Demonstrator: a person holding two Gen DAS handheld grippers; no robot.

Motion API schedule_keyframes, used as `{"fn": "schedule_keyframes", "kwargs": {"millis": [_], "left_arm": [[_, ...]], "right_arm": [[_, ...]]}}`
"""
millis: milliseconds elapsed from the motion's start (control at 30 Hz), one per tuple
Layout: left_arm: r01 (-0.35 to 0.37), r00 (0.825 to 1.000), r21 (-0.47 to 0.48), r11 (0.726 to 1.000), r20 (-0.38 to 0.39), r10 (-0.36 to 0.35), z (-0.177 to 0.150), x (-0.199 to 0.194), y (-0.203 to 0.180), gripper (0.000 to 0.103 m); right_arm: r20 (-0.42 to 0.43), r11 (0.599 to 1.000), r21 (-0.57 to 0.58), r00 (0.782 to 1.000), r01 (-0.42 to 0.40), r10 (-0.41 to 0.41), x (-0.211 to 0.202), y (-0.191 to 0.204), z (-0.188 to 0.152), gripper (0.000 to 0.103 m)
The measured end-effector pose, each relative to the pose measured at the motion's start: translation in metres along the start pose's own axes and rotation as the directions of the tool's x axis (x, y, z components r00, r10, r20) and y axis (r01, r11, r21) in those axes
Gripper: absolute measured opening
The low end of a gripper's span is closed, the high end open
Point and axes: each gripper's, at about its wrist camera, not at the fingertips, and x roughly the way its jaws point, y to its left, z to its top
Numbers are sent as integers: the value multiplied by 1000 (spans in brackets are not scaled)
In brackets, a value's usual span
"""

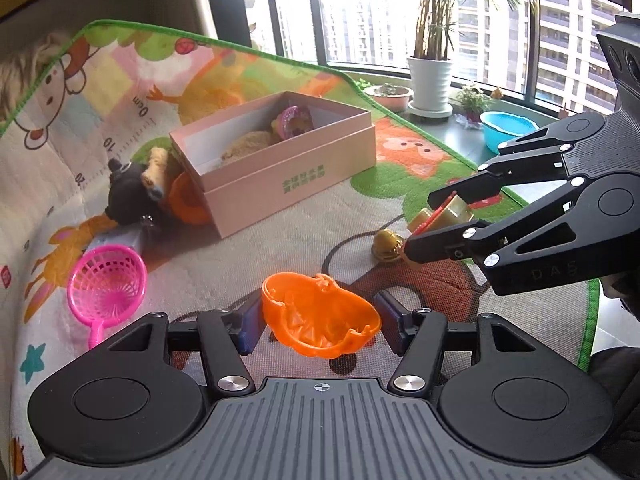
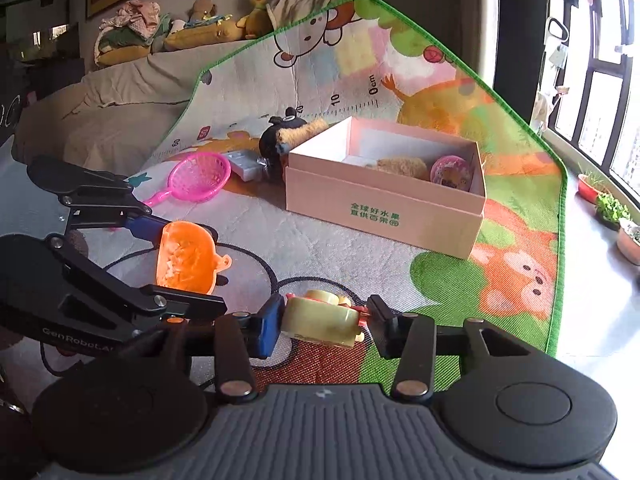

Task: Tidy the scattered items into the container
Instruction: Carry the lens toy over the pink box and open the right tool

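Observation:
My left gripper is shut on an orange plastic pumpkin-shaped bowl, held above the play mat; it also shows in the right wrist view. My right gripper is shut on a pale yellow-green toy block with red trim, which also shows in the left wrist view. The open pink box stands on the mat ahead, with a brown plush and a pink doughnut toy inside. In the right wrist view the box is ahead and slightly right.
A pink toy strainer, a black plush, an orange piece and a grey box lie left of the pink box. A small gold toy lies on the mat. Plant pots and a blue basin stand by the window.

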Motion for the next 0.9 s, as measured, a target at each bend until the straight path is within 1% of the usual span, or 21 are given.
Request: {"fn": "schedule_keyframes", "kwargs": {"millis": [267,467,667,900], "left_arm": [[-3,999,15,1000,38,3,9,-11,-1,63],[9,998,17,1000,55,-10,15,-17,-1,63],[-3,997,21,1000,73,2,21,-18,2,63],[-29,993,38,999,117,24,39,-20,9,63]], "right_arm": [[51,1000,-4,999,20,-20,-17,-4,9,45],[73,1000,-5,997,23,-23,-24,-6,14,45],[89,1000,2,996,25,-26,-27,-10,19,44],[105,1000,1,994,31,-31,-26,-14,27,44]]}}
